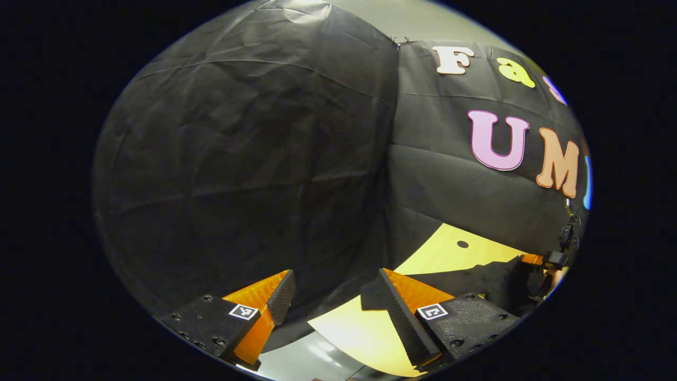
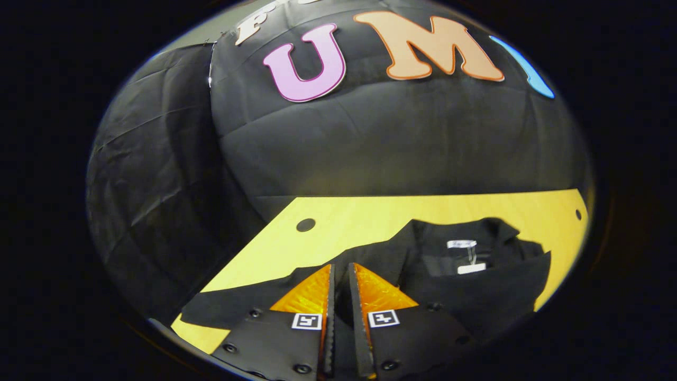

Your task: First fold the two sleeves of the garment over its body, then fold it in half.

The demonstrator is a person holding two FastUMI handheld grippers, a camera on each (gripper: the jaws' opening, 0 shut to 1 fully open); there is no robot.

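Left gripper view looks mostly at the black cloth wall [image 1: 248,159] of the booth. The left claw [image 1: 333,288] stands wide apart at the bottom, and nothing is between its two fingers. It hangs above the near left corner of the yellow wooden bench [image 1: 365,333]. Farther to the right, the black garment [image 1: 476,280] lies flat on the bench, and one pointed end of it reaches almost to the right finger. At the right edge of this view I can see a part of the other gripper, but it is too small to tell more.

Right gripper view looks along the bench toward the back wall. The right claw [image 2: 339,280] is narrow, with only a thin gap between its fingers; whether cloth is pinched there I cannot tell. The garment lies spread under and beyond the claw. Its collar with a white label [image 2: 470,268] is to the right, and one sleeve [image 2: 232,307] stretches out to the left.
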